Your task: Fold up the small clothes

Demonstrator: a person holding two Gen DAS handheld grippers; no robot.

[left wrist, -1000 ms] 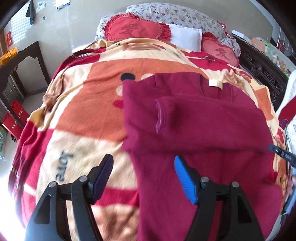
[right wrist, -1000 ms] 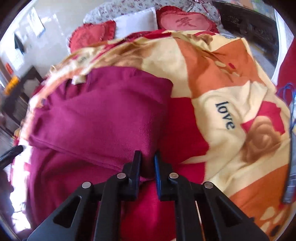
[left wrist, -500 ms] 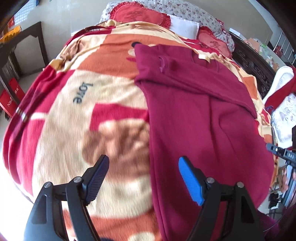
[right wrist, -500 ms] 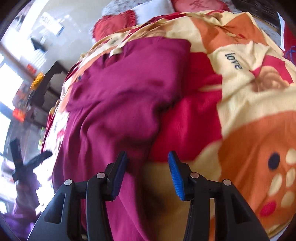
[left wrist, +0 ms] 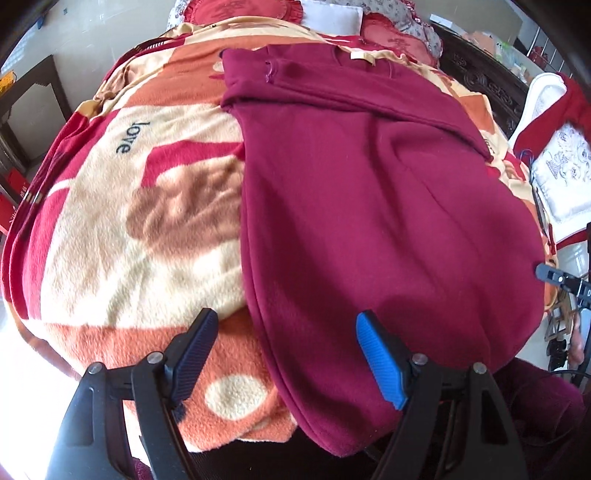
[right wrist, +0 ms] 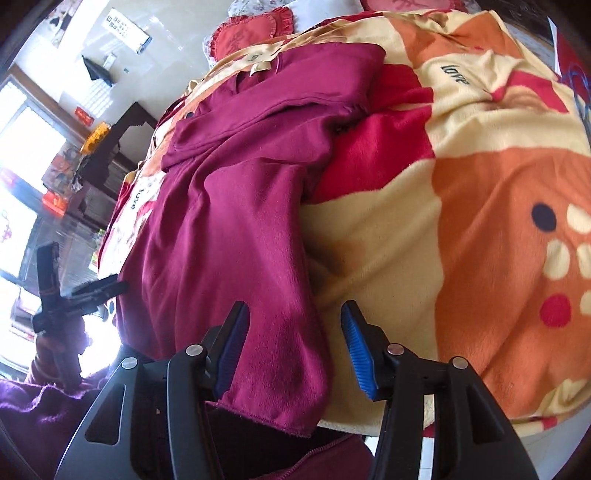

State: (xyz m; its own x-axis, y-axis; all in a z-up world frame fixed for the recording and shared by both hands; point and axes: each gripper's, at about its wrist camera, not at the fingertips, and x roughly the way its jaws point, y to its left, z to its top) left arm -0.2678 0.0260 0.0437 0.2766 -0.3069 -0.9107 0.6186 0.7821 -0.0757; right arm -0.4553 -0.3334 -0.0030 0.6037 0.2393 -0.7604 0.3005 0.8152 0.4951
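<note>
A dark red long-sleeved top (left wrist: 369, 192) lies flat on a bed, collar at the far end, with its sleeves folded across the chest. Its hem hangs over the near edge. My left gripper (left wrist: 286, 358) is open and empty above the hem's left corner. In the right wrist view the same top (right wrist: 236, 206) runs down the left side, and my right gripper (right wrist: 295, 339) is open and empty over the hem's right corner. The other gripper (right wrist: 92, 288) shows at the far left.
The bed carries a fleece blanket (left wrist: 140, 206) in orange, cream and red. Red cushions (left wrist: 240, 7) and a white pillow lie at the headboard. A dark wooden table (right wrist: 118, 140) stands left of the bed. A white embroidered cloth (left wrist: 561, 170) lies to the right.
My right gripper has let go of the folded sleeve and opened. Both grippers have drawn back from the chest area to the hem at the near edge of the bed.
</note>
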